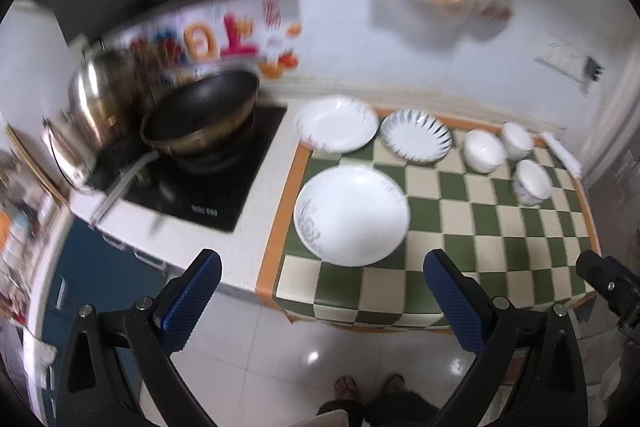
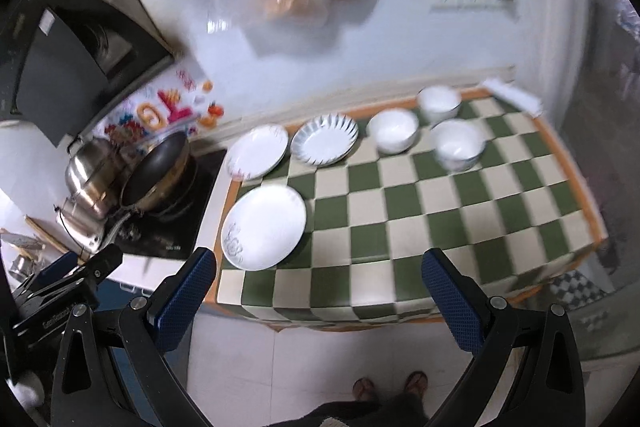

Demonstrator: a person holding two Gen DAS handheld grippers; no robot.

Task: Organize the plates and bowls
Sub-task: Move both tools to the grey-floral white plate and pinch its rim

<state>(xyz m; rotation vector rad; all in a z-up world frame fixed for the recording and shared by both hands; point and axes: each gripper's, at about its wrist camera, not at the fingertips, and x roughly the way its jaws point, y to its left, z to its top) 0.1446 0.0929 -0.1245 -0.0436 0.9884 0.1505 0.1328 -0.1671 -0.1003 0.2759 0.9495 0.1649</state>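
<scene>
Six pieces of crockery sit on the green-and-cream checkered cloth (image 2: 400, 227), none of them stacked. At the far left, off the cloth, a dark wok (image 1: 200, 115) rests on the black cooktop (image 1: 224, 183) with a steel pot (image 1: 96, 99) behind it. On the cloth's left edge lies the large white plate (image 1: 352, 215), nearest the front. Behind it, toward the wall, sits a second white plate (image 1: 336, 125), and just beside that the fluted plate (image 1: 416, 135) with dark streaks around its rim. Further right come three white bowls: the first bowl (image 2: 393, 131), the back bowl (image 2: 439, 103) near the wall, and the front bowl (image 2: 458, 145), close together but apart.

Both tools hover above the floor, short of the table's front edge. The left gripper (image 1: 322, 303) has its blue-padded fingers spread wide, holding nothing. The right gripper (image 2: 320, 301) is likewise spread, with nothing between its fingers.
</scene>
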